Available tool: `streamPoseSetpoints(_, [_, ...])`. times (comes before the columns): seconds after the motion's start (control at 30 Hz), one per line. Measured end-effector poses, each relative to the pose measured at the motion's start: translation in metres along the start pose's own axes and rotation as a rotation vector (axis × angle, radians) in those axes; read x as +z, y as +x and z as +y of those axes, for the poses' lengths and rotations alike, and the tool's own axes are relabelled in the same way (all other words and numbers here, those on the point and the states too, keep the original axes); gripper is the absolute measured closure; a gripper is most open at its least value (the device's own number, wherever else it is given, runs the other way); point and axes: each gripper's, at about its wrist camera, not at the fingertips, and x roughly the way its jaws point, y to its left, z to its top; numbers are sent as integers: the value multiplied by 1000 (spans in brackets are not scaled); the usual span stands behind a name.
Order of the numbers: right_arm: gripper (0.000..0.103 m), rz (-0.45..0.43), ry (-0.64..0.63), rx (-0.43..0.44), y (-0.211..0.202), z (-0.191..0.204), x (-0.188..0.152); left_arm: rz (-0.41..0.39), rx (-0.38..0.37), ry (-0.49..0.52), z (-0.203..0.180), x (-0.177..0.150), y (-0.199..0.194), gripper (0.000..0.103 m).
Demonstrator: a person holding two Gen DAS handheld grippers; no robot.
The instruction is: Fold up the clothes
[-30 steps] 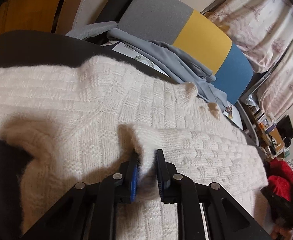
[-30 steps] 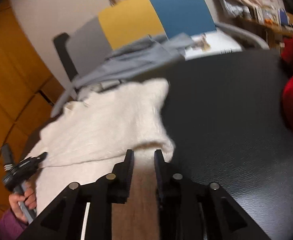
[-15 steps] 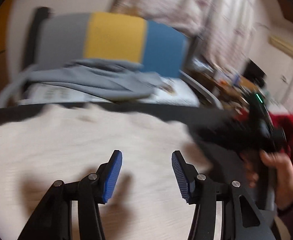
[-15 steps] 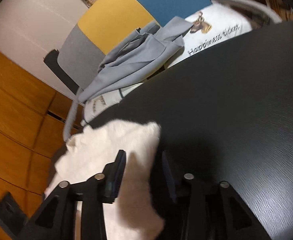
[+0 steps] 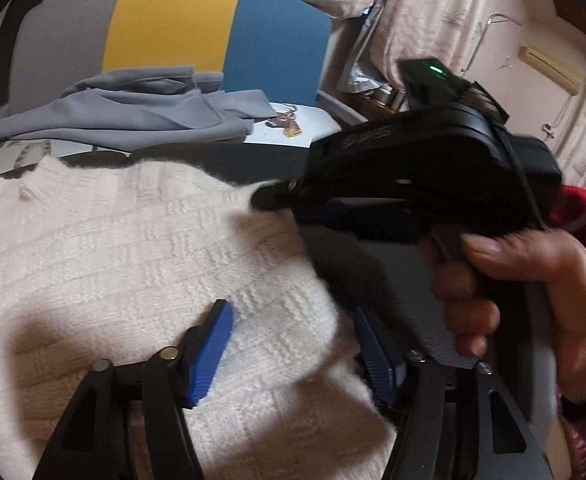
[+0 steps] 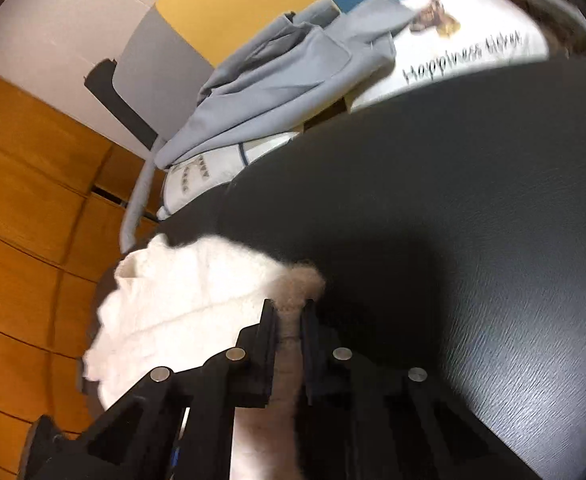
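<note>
A cream knit sweater [image 5: 133,248] lies on the black table [image 5: 377,264]. My left gripper [image 5: 293,344] is open just above the sweater's right edge, with its blue pads [image 5: 209,352] spread apart and nothing between them. My right gripper [image 6: 289,316] is shut on a corner of the sweater [image 6: 181,300], with fuzzy knit pinched between its fingers. The right gripper also shows in the left wrist view [image 5: 269,200], held in a hand at the sweater's far right corner.
A grey garment [image 5: 125,112] and a printed white shirt [image 6: 473,52] lie on a grey, yellow and blue chair [image 5: 181,24] behind the table. A red garment [image 5: 581,208] sits at the far right. Wooden panelling [image 6: 21,200] is to the left.
My left gripper let go of the sweater fold, opened and swung right. My right gripper opened, moved onto the sweater's corner and closed on it.
</note>
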Motion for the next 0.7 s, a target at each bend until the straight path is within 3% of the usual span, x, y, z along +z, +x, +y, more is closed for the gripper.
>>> streamPoseSetpoints(0.17, [95, -52, -55, -149, 8, 10, 1, 11, -41, 32, -6, 1, 1, 26])
streamPoseSetpoints(0.3, [91, -46, -74, -114, 9, 1, 2, 30, -24, 69, -14, 1, 3, 25])
streamPoseSetpoints(0.33, [82, -48, -68, -119, 3, -1, 2, 31, -33, 71, -14, 1, 3, 23])
streamPoseSetpoints(0.4, [79, -92, -63, -146, -19, -3, -4, 29, -73, 47, -10, 3, 0, 17])
streamPoseSetpoints(0.5, [79, -197, -119, -105, -64, 6, -29, 30, -107, -13, -1, 8, -14, 17])
streamPoseSetpoints(0.57, [83, -211, -202, -102, -73, 23, -52, 28, -127, -57, 6, 11, -30, 18])
streamPoseSetpoints(0.63, [90, -215, -291, -102, -79, 42, -74, -29, -152, -101, 20, 11, -59, 18])
streamPoseSetpoints(0.7, [95, -212, -349, -118, -73, 60, -91, -74, -71, -142, 46, 7, -82, 18])
